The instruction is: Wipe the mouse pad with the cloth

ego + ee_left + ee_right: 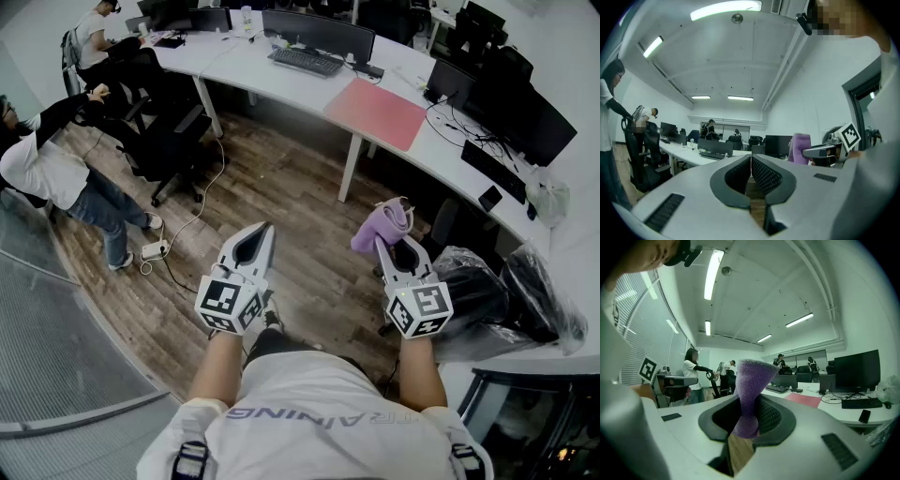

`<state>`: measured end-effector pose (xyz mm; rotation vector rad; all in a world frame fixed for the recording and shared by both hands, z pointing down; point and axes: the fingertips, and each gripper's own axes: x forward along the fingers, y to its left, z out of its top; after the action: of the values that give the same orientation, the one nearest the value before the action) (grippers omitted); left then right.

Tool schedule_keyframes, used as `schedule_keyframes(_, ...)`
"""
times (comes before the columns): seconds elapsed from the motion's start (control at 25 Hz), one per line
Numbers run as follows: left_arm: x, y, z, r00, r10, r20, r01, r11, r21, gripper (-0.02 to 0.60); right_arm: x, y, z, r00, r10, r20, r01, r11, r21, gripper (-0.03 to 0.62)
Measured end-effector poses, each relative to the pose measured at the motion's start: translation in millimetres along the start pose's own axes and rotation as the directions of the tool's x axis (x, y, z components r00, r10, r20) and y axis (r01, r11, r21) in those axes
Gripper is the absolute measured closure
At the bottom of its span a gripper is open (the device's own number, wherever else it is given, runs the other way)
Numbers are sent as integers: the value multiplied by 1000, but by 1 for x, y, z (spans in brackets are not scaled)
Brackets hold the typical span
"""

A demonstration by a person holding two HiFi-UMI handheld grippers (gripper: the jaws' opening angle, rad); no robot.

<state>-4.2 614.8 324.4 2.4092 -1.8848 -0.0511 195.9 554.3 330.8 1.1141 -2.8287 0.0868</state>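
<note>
while the purple cloth [749, 390] stands bunched between the jaws of my right gripper [383, 247], which are clamped on its lower part, its loose end flares out above them. the pink mouse pad [375, 113] is well apart from it, lying flat on the white curved desk [253, 67] ahead, near the desk's front edge and to the right of a black keyboard [306, 61] and a dark monitor [319, 36]. my left gripper [260, 234] hangs beside the right one over the wooden floor [281, 178], its jaws pressed together with nothing between them (the ribbed pads meet along one thin line). glossy black bags [506, 295] sit close to the desk on my right. at far left a person [52, 173] in a white top and jeans reaches toward a black office chair [159, 131].
</note>
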Motion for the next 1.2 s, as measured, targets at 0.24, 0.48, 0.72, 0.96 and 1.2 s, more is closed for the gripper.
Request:
schedule_keyframes(0.24,3,1,-1,1000,-2,2,2,1000,-3,549,2,-1,1,1000,-7,0,7,1000,-11,491)
schedule_keyframes(0.48,5,1,-4,1000,-4,-1,4,1000,-7,549,4,-3,-3,1000,-8,-2,8,1000,-5,491)
schedule_keyframes(0.72,7,4,-5,1000,-4,-6,4,1000,-10,549,8,0,1,999,17,33,-18,1000,23,491)
schedule_keyframes(0.96,11,18,-4,1000,-2,-22,2,1000,-2,549,22,-3,-1,1000,13,27,-15,998,64,491)
schedule_keyframes(1.2,29,34,-9,999,-23,-36,22,1000,-7,549,46,-12,-6,1000,-1,10,0,997,74,490)
